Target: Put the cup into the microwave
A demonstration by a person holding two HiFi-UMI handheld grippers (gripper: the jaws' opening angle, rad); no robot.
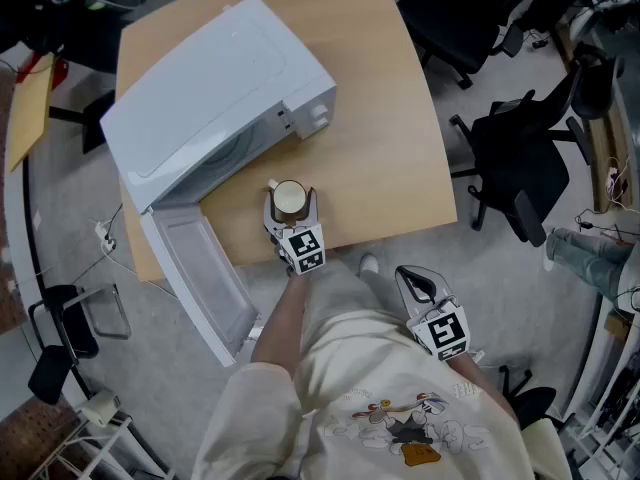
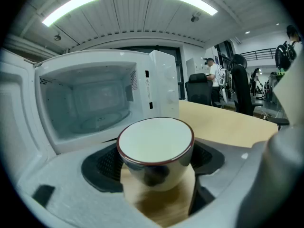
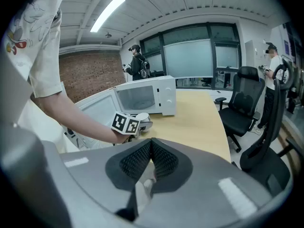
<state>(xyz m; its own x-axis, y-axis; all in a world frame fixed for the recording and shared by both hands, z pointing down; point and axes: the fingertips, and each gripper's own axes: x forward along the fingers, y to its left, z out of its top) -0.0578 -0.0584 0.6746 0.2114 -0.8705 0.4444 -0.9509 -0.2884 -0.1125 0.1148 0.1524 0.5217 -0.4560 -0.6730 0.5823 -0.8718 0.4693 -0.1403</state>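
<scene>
A white cup (image 1: 289, 198) with a dark red rim (image 2: 155, 144) stands upright between the jaws of my left gripper (image 1: 290, 210), near the table's front edge. Both pads (image 2: 108, 163) lie against the cup's sides. The white microwave (image 1: 215, 88) sits just behind and to the left of the cup. Its door (image 1: 200, 273) swings open past the table edge, and its empty cavity (image 2: 85, 103) faces the cup. My right gripper (image 1: 415, 286) hangs off the table by the person's right side, shut with nothing between its pads (image 3: 161, 158).
The wooden table (image 1: 380, 138) stretches right of the microwave. Black office chairs (image 1: 520, 168) stand on the floor to the right. A few people (image 3: 137, 61) stand far off in the room. Cables and a chair base (image 1: 60, 318) lie at the lower left.
</scene>
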